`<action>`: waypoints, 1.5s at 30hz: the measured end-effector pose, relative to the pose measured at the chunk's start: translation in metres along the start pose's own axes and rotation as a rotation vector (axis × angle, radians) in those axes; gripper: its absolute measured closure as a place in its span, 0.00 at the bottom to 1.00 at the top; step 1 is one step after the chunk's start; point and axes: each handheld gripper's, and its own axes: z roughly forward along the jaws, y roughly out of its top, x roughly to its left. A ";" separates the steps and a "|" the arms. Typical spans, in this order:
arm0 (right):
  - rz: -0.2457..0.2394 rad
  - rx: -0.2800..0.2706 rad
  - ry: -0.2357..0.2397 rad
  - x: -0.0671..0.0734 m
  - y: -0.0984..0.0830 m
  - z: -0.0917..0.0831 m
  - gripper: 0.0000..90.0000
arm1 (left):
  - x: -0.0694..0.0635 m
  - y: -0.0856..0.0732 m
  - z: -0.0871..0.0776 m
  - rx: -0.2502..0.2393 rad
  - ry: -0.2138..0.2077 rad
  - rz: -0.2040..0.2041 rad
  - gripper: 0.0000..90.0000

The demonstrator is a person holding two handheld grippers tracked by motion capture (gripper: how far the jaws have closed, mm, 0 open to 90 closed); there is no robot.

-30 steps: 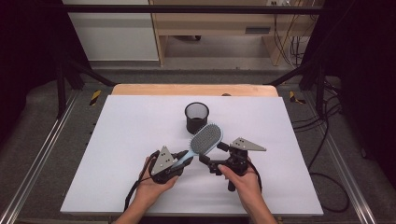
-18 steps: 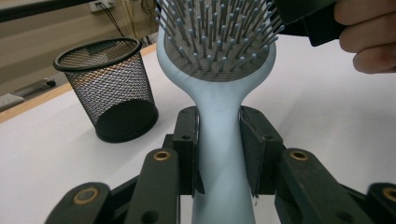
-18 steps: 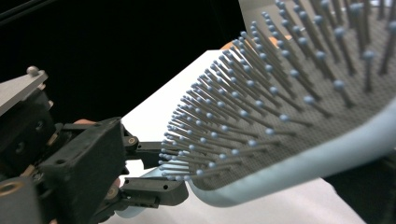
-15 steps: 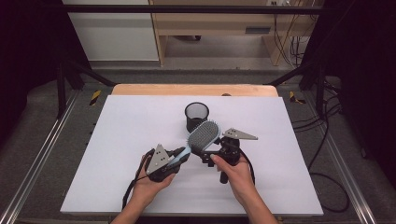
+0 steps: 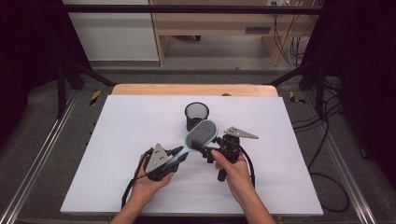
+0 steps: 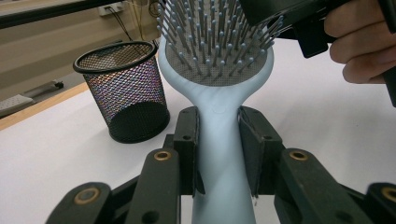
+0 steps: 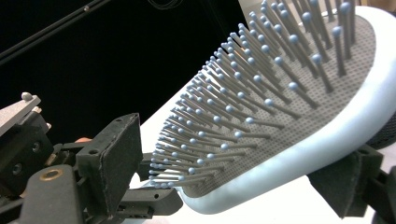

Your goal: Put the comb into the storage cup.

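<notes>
The brush (image 6: 219, 140) is being squeezed at its handle by the left claw (image 5: 180, 156). The right claw (image 7: 243, 163) is spread around its head; the brush could be dropped if squeezed badly.

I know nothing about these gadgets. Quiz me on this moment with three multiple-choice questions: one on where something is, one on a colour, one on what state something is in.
1. Where does the mesh cup stand?
A. beyond the hairbrush
B. at the table's near edge
C. on the floor

2. What colour is the hairbrush body?
A. red
B. light blue
C. yellow

3. What is the left gripper doing?
A. lying open on the table
B. gripping the cup
C. clamped on the brush handle

Answers: 1 A, the high view shows the cup just behind the brush head. 2 B, the handle and rim are pale blue. 3 C, its fingers press both sides of the handle.
</notes>
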 end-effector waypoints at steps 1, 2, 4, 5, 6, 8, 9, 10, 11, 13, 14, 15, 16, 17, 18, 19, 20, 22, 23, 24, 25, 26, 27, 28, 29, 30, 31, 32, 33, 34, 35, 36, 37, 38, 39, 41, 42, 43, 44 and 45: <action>0.003 -0.001 0.001 0.000 0.000 0.000 0.19 | 0.000 0.000 0.000 0.000 0.000 0.001 0.77; 0.002 -0.002 0.001 0.001 0.000 0.000 0.19 | 0.000 0.000 0.000 0.001 -0.003 -0.002 0.77; 0.003 -0.002 0.003 0.000 -0.001 -0.001 0.19 | -0.001 0.000 0.001 -0.001 -0.008 -0.003 0.77; 0.005 -0.002 0.004 0.000 -0.001 -0.001 0.19 | -0.001 0.000 0.001 -0.001 -0.008 -0.003 0.77; 0.005 -0.002 0.004 0.000 -0.001 -0.001 0.19 | -0.001 0.000 0.001 -0.001 -0.009 -0.002 0.77; 0.011 -0.003 0.005 0.000 0.000 -0.001 0.20 | -0.001 0.000 0.001 -0.002 -0.010 -0.002 0.77; 0.014 -0.006 0.004 0.000 0.000 0.000 0.21 | -0.002 0.000 0.001 -0.003 -0.010 -0.001 0.77; 0.014 -0.006 0.004 0.000 0.000 0.000 0.21 | -0.002 0.000 0.001 -0.003 -0.009 0.002 0.77; 0.014 -0.009 0.002 0.000 -0.001 0.000 0.23 | -0.002 0.000 0.001 -0.004 -0.009 0.003 0.77; 0.019 -0.011 0.001 0.000 -0.001 0.000 0.24 | -0.002 0.000 0.001 -0.005 -0.011 0.002 0.77; 0.019 -0.011 0.001 0.000 -0.001 0.000 0.24 | -0.002 0.000 0.001 -0.005 -0.011 0.003 0.77; 0.025 -0.015 0.003 0.000 0.000 0.001 0.24 | -0.002 0.000 0.001 -0.006 -0.012 0.005 0.77; 0.025 -0.015 0.003 0.000 0.000 0.001 0.24 | -0.003 0.000 0.001 -0.007 -0.014 0.006 0.77; 0.028 -0.015 0.002 0.000 0.000 0.001 0.24 | -0.003 0.000 0.001 -0.007 -0.016 0.006 0.77; 0.036 -0.019 0.005 0.000 0.000 0.001 0.24 | -0.003 0.000 0.001 -0.008 -0.018 0.007 0.77; 0.036 -0.019 0.005 0.000 0.000 0.001 0.24 | -0.004 0.000 0.001 -0.008 -0.018 0.008 0.77; 0.036 -0.019 0.003 0.000 0.000 0.001 0.25 | -0.004 0.000 0.002 -0.009 -0.019 0.008 0.77; 0.038 -0.023 0.000 0.000 0.000 0.001 0.29 | -0.004 0.000 0.002 -0.010 -0.021 0.007 0.77; 0.038 -0.023 0.000 0.000 0.000 0.001 0.29 | -0.004 0.000 0.002 -0.010 -0.020 0.008 0.77; 0.041 -0.027 -0.002 0.000 0.000 0.001 0.31 | -0.004 0.000 0.002 -0.010 -0.020 0.007 0.77; 0.040 -0.033 0.001 -0.001 0.000 0.001 0.33 | -0.004 0.000 0.002 -0.009 -0.018 0.008 0.77; 0.044 -0.039 0.002 -0.001 -0.001 0.001 0.34 | -0.004 -0.001 0.002 -0.007 -0.013 0.012 0.77; 0.046 -0.042 0.004 0.000 -0.001 0.001 0.35 | -0.004 -0.001 0.002 -0.005 -0.009 0.016 0.77; 0.044 -0.045 0.009 0.000 -0.001 0.001 0.36 | -0.004 -0.001 0.002 -0.004 -0.007 0.016 0.77; 0.045 -0.051 0.013 0.001 -0.001 0.001 0.38 | -0.003 -0.001 0.002 -0.005 -0.007 0.015 0.77; 0.039 -0.058 0.015 0.001 -0.001 0.001 0.40 | -0.003 -0.001 0.002 -0.004 -0.004 0.015 0.77; 0.042 -0.064 0.024 0.002 -0.001 0.001 0.42 | -0.003 -0.002 0.002 -0.003 -0.003 0.014 0.77; 0.043 -0.062 0.033 0.002 -0.001 0.001 0.44 | -0.003 -0.002 0.002 0.002 -0.003 0.011 0.77; 0.044 -0.066 0.041 0.003 -0.002 0.001 0.46 | -0.002 -0.003 0.003 0.009 -0.001 0.015 0.77; 0.039 -0.066 0.042 0.004 -0.002 0.001 0.48 | -0.002 -0.004 0.003 0.014 -0.002 0.013 0.77; 0.030 -0.068 0.042 0.006 -0.002 0.002 0.49 | -0.002 -0.005 0.003 0.016 -0.004 0.010 0.77; 0.024 -0.068 0.042 0.007 -0.003 0.003 0.50 | -0.002 -0.005 0.004 0.018 -0.004 0.011 0.77; 0.021 -0.068 0.042 0.008 -0.003 0.003 0.50 | -0.002 -0.005 0.003 0.018 -0.001 0.010 0.77; 0.021 -0.070 0.045 0.009 -0.003 0.003 0.51 | -0.002 -0.005 0.003 0.016 0.000 0.010 0.77; 0.020 -0.073 0.048 0.009 -0.003 0.003 0.52 | -0.003 -0.004 0.003 0.014 0.000 0.008 0.77; 0.029 -0.081 0.056 0.010 -0.002 0.002 0.53 | -0.002 -0.004 0.003 0.012 0.001 0.007 0.77; 0.027 -0.081 0.055 0.010 -0.002 0.002 0.54 | -0.002 -0.004 0.003 0.012 0.000 0.005 0.77; 0.027 -0.081 0.056 0.011 -0.002 0.002 0.55 | -0.002 -0.004 0.002 0.012 0.001 0.004 0.77; 0.029 -0.081 0.059 0.011 -0.002 0.001 0.55 | -0.002 -0.004 0.002 0.013 0.001 0.003 0.77; 0.034 -0.085 0.058 0.013 -0.002 0.002 0.56 | -0.001 -0.004 0.002 0.013 0.000 0.000 0.77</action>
